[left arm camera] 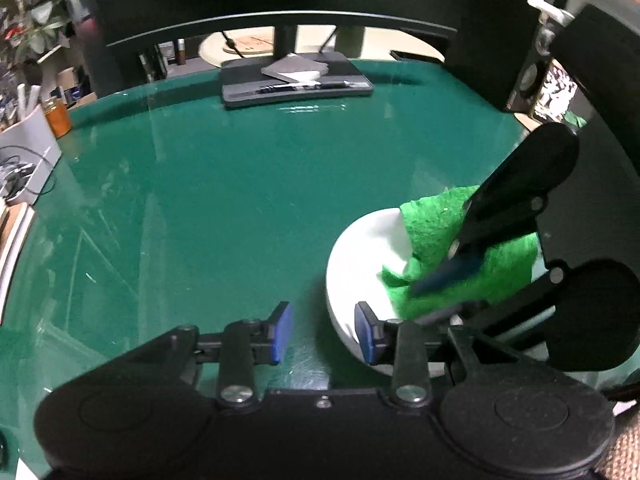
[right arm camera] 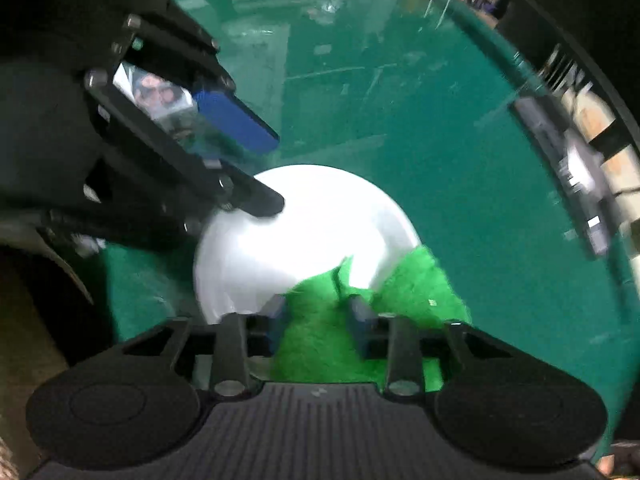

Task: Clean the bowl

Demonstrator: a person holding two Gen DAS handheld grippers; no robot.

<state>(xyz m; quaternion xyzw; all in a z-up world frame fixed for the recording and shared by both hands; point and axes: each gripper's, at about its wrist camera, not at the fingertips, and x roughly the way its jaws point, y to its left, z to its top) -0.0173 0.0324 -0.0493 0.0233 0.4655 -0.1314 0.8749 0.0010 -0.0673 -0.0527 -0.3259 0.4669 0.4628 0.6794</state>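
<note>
**Green cloth goes into the bowl, both grippers at work**

Here we are at the white bowl point(right arm camera: 304, 236), sitting on the green table point(left arm camera: 200, 200) towards its near right side in the left wrist view. The right gripper point(right arm camera: 320, 320) is clamped on the green cloth point(right arm camera: 316, 344), pads pinching a bunched fold of it, and the cloth drapes over the bowl's rim and down inside.

The job now, as I read it, is wiping the inside. To do it well, the cloth wants pressing flat against the bowl wall and sweeping round, not just dragging across the rim. This light bowl looks ready to slide or tip on that glossy top, so a firm hold on the rim matters.

Now the left gripper point(left arm camera: 324, 332). Its jaws stand narrowly apart, one blue pad point(left arm camera: 366, 336) on the bowl's near edge, the other point(left arm camera: 280, 332) outside over bare table. From the right wrist view, one finger reaches over the far rim. Whether the pads truly press on the rim, I cannot tell; it reads as straddling, not yet clenched. Nothing else is between them.
</note>
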